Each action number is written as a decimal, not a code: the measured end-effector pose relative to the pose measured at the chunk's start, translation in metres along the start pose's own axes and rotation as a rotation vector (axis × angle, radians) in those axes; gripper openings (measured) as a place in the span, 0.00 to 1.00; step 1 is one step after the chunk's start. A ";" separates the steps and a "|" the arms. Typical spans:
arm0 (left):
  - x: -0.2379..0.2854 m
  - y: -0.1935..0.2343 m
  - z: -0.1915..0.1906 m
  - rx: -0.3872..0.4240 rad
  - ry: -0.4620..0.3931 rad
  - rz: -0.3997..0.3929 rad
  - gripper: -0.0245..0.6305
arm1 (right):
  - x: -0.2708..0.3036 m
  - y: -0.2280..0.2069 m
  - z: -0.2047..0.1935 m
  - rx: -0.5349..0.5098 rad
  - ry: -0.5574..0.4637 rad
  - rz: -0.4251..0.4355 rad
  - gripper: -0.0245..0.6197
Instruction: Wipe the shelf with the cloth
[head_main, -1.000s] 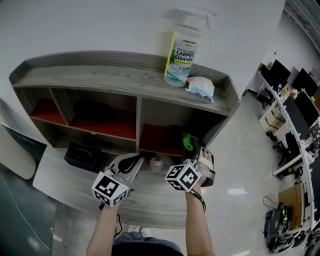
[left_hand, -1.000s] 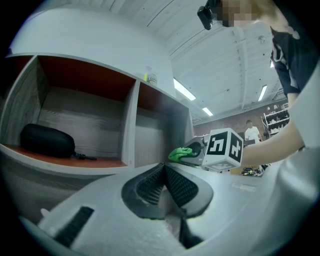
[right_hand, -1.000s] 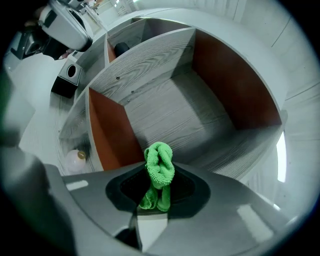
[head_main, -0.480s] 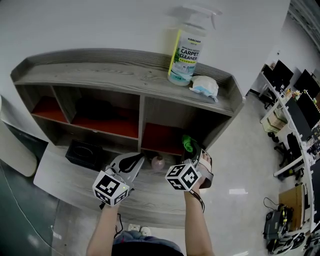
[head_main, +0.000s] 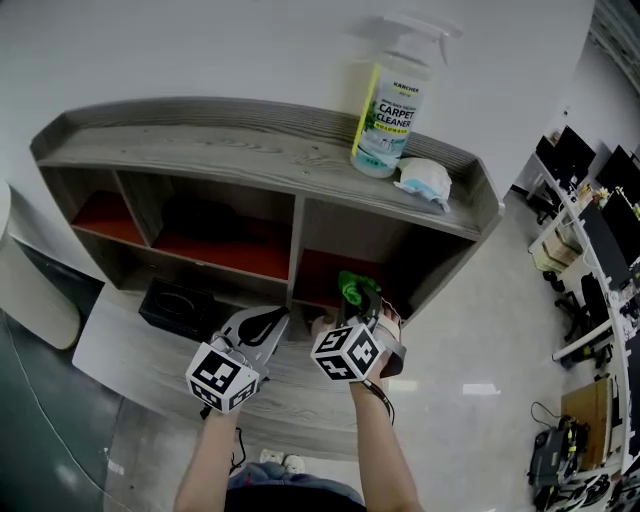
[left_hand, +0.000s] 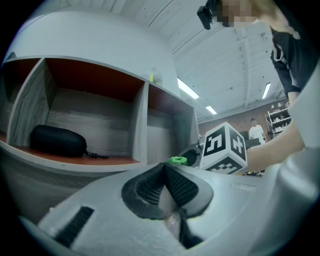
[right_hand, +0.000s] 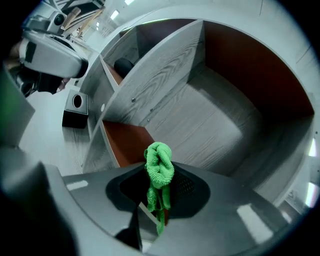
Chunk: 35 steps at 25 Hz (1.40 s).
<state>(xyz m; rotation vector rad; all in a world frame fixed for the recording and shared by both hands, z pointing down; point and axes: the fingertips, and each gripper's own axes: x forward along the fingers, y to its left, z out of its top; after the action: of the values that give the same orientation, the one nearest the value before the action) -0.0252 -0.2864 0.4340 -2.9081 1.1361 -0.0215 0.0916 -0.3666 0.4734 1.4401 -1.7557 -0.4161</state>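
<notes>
A grey wooden shelf unit (head_main: 250, 150) with red-backed compartments stands against the wall. My right gripper (head_main: 355, 300) is shut on a bunched green cloth (head_main: 352, 288), held at the mouth of the lower right compartment (head_main: 330, 270). In the right gripper view the green cloth (right_hand: 159, 172) sticks up from between the jaws, facing that compartment's grey floor (right_hand: 200, 125). My left gripper (head_main: 262, 322) hangs lower and to the left, jaws shut with nothing between them (left_hand: 165, 187). The left gripper view shows the green cloth (left_hand: 176, 160) just right of the divider.
A carpet-cleaner spray bottle (head_main: 392, 100) and a white crumpled wipe (head_main: 424, 182) stand on the shelf top. A black zip case (left_hand: 57, 141) lies in the middle compartment. A black box (head_main: 172, 303) sits on the lower ledge. Desks with monitors (head_main: 600, 220) lie to the right.
My right gripper has carried the green cloth to the left and slightly up, closer to the lower right compartment. The left gripper has stayed where it was.
</notes>
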 end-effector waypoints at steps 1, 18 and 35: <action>-0.001 0.002 0.000 0.000 -0.001 0.005 0.04 | 0.002 0.006 0.007 0.008 -0.012 0.017 0.19; 0.002 0.027 0.000 0.004 0.002 0.038 0.04 | 0.005 -0.019 0.083 0.165 -0.196 0.003 0.19; 0.001 0.033 0.002 0.009 0.003 0.041 0.04 | 0.017 -0.095 0.113 0.310 -0.274 -0.159 0.19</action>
<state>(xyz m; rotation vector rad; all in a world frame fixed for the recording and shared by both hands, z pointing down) -0.0466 -0.3117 0.4309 -2.8767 1.1923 -0.0300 0.0690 -0.4363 0.3443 1.8213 -1.9954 -0.4562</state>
